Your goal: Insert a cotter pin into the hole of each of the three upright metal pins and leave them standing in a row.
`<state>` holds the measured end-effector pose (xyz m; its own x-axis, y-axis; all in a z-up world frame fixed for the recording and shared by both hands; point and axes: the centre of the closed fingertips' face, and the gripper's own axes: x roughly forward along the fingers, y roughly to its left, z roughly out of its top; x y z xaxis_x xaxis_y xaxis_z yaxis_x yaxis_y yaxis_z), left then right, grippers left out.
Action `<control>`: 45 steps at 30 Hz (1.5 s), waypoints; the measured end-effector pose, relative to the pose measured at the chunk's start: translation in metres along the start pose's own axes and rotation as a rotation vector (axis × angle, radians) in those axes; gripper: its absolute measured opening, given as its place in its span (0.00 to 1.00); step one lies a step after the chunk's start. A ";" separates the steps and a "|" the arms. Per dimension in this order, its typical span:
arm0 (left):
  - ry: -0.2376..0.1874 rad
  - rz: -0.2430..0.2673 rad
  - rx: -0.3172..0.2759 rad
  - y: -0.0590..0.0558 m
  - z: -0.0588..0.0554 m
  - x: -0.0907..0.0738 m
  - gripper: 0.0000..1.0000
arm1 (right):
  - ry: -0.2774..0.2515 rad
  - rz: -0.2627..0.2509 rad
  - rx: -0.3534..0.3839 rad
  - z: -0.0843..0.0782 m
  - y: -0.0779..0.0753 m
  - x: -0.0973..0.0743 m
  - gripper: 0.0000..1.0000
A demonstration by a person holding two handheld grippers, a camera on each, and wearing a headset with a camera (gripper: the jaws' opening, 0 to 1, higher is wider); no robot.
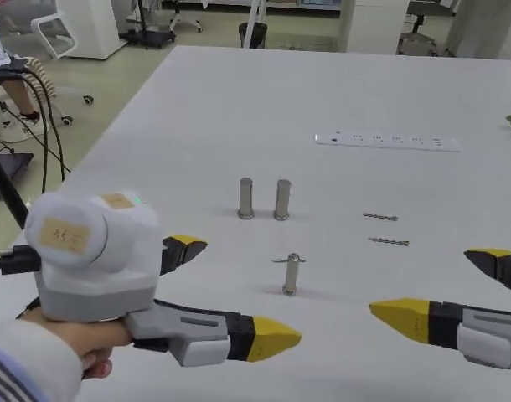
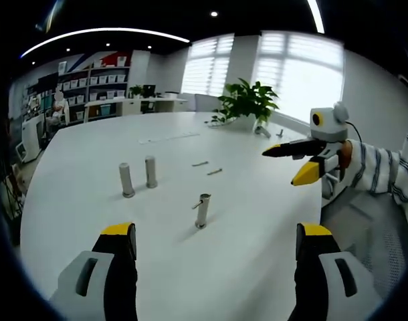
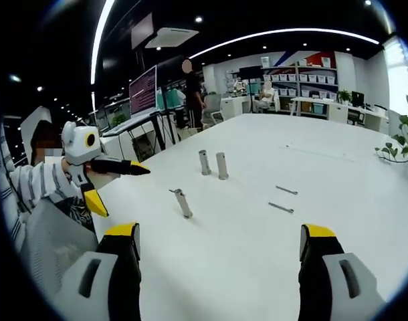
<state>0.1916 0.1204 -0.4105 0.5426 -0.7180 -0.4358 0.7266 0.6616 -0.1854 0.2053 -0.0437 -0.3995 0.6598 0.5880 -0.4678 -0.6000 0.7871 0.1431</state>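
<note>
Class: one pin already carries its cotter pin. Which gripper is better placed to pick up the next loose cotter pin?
Probably right. Both loose cotter pins lie nearer the right gripper, whose jaws are open and empty.

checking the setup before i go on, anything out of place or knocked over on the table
Nothing is tipped. The short grey metal pin carrying a cotter pin stands alone, nearer than the two bare upright pins, so no row yet.

Two upright pins (image 1: pixel 245 198) are stood side by side, a third pin (image 1: pixel 291 280) set in front (slightly right), loose cotter pins (image 1: pixel 380 217) laid further right.
</note>
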 end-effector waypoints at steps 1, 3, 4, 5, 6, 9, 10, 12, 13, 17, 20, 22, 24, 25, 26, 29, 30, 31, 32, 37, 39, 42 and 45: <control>-0.001 0.002 -0.001 0.001 0.000 0.000 0.99 | 0.008 -0.008 0.007 -0.002 -0.001 -0.002 0.98; -0.001 0.008 -0.003 0.004 0.000 -0.001 0.99 | 0.012 -0.029 0.008 -0.005 -0.005 -0.006 0.98; -0.002 0.012 -0.005 0.005 0.000 -0.001 0.99 | 0.014 -0.036 0.012 -0.006 -0.006 -0.008 0.98; -0.004 0.016 -0.007 0.006 0.000 -0.001 0.99 | 0.015 -0.038 0.016 -0.007 -0.007 -0.009 0.98; -0.005 0.020 -0.009 0.008 0.001 -0.001 0.99 | 0.013 -0.044 0.023 -0.008 -0.007 -0.011 0.98; -0.010 0.029 -0.015 0.012 0.003 -0.002 0.99 | 0.021 -0.064 0.034 -0.011 -0.009 -0.014 0.98; -0.010 0.032 -0.016 0.013 0.003 -0.002 0.99 | 0.027 -0.073 0.031 -0.013 -0.011 -0.015 0.98; -0.009 0.044 -0.016 0.017 0.004 -0.003 0.99 | 0.039 -0.093 0.025 -0.016 -0.013 -0.016 0.98; -0.009 0.054 -0.018 0.022 0.004 -0.003 0.99 | 0.041 -0.094 0.026 -0.017 -0.013 -0.017 0.98; -0.011 0.080 -0.023 0.031 0.007 -0.003 0.99 | 0.039 -0.088 0.051 -0.019 -0.011 -0.019 0.98; -0.015 0.094 -0.027 0.038 0.010 -0.003 0.98 | 0.040 -0.086 0.058 -0.020 -0.010 -0.020 0.98; -0.012 0.113 -0.028 0.044 0.012 -0.003 0.97 | 0.041 -0.082 0.070 -0.022 -0.008 -0.020 0.98; -0.008 0.135 -0.026 0.052 0.013 -0.003 0.96 | 0.042 -0.080 0.075 -0.023 -0.007 -0.021 0.98; -0.005 0.140 -0.022 0.055 0.014 -0.003 0.95 | 0.042 -0.080 0.078 -0.023 -0.007 -0.021 0.98; -0.003 0.147 -0.019 0.059 0.015 -0.003 0.95 | 0.042 -0.076 0.082 -0.023 -0.006 -0.021 0.98; 0.006 0.142 -0.033 0.067 0.017 0.000 0.90 | 0.043 -0.074 0.097 -0.024 -0.005 -0.022 0.97; 0.013 0.144 -0.046 0.069 0.017 0.001 0.87 | 0.041 -0.070 0.103 -0.024 -0.004 -0.022 0.97; 0.023 0.157 -0.056 0.075 0.017 0.002 0.85 | 0.039 -0.069 0.105 -0.024 -0.004 -0.022 0.97; 0.026 0.167 -0.053 0.078 0.018 0.002 0.83 | 0.038 -0.067 0.106 -0.024 -0.003 -0.022 0.97; 0.016 0.212 -0.063 0.097 0.025 0.009 0.76 | 0.041 -0.082 0.106 -0.024 -0.002 -0.022 0.97; 0.010 0.223 -0.083 0.103 0.027 0.013 0.73 | 0.035 -0.093 0.115 -0.024 -0.003 -0.022 0.96; 0.004 0.244 -0.107 0.109 0.027 0.019 0.68 | 0.033 -0.085 0.128 -0.025 -0.002 -0.022 0.96; 0.017 0.255 -0.099 0.114 0.027 0.026 0.67 | 0.030 -0.080 0.138 -0.026 -0.001 -0.022 0.95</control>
<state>0.2995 0.1715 -0.4191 0.6951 -0.5226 -0.4937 0.5221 0.8390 -0.1532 0.1795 -0.0620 -0.4121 0.6877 0.5186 -0.5081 -0.4773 0.8503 0.2219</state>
